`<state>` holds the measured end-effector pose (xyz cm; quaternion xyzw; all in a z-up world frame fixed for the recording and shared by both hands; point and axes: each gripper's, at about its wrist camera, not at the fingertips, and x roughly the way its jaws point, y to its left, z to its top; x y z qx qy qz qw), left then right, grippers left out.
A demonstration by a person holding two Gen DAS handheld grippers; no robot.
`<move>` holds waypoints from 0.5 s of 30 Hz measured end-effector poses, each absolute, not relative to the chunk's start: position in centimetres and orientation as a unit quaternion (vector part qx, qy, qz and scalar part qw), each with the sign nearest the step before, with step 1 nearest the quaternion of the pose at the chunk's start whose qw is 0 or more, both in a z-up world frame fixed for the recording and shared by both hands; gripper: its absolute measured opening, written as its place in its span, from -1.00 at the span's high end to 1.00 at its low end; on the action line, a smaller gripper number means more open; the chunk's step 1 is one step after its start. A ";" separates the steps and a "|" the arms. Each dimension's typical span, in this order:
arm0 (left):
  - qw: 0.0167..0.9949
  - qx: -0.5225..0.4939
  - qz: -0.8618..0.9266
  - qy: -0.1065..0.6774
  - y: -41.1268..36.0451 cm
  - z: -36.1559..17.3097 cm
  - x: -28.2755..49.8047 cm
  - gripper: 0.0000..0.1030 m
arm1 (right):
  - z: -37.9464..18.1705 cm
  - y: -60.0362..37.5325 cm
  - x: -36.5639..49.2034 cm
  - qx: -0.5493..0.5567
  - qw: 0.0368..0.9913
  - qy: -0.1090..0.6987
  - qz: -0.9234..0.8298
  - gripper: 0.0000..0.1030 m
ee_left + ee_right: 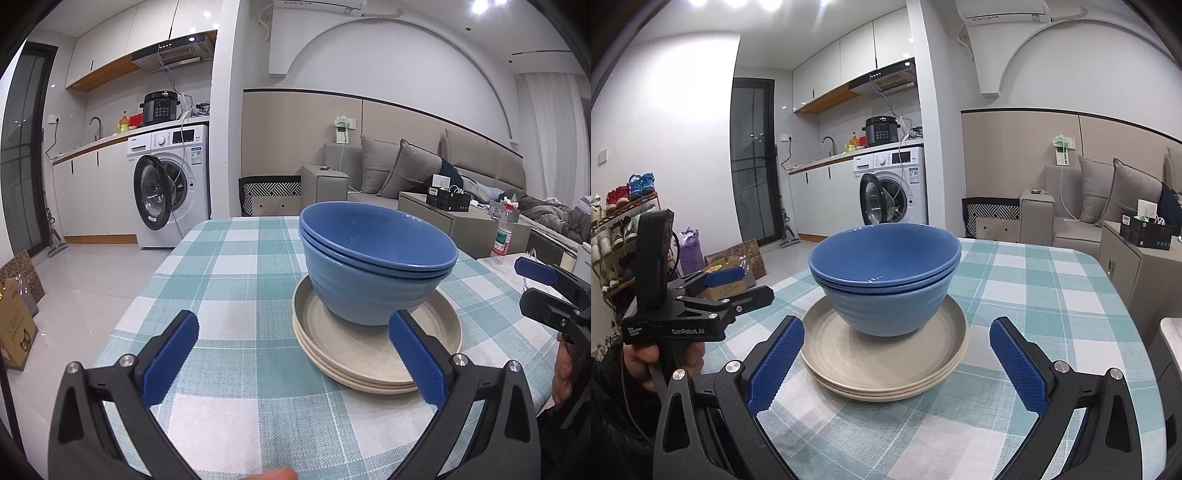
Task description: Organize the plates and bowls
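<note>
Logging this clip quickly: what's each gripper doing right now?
Left gripper: open, holding nothing, short of the beige plates.
Right gripper: open, holding nothing, facing the blue bowls.

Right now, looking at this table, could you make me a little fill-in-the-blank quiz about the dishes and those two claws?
1. The blue bowls sit on a stack of ____ plates.
2. The number of nested blue bowls is ____.
3. The left claw and right claw both have their jaws ____.
4. The tablecloth has a ____ pattern.

Missing words: beige; two; open; checked
</note>
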<state>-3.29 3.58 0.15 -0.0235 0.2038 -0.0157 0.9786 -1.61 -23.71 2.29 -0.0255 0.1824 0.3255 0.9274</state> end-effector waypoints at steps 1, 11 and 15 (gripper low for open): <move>0.979 -0.021 -0.015 0.204 3.5 0.2 -3.3 -1.00 | 2.3 -23.6 -1.7 -0.028 0.927 0.180 0.327 -0.99; 0.980 -0.016 -0.012 0.196 3.3 0.3 -3.8 -1.00 | 2.2 -23.0 -2.1 -0.030 0.925 0.179 0.333 -0.99; 0.981 -0.018 -0.012 0.195 3.3 0.4 -3.9 -1.00 | 2.2 -23.0 -2.1 -0.024 0.926 0.175 0.333 -0.99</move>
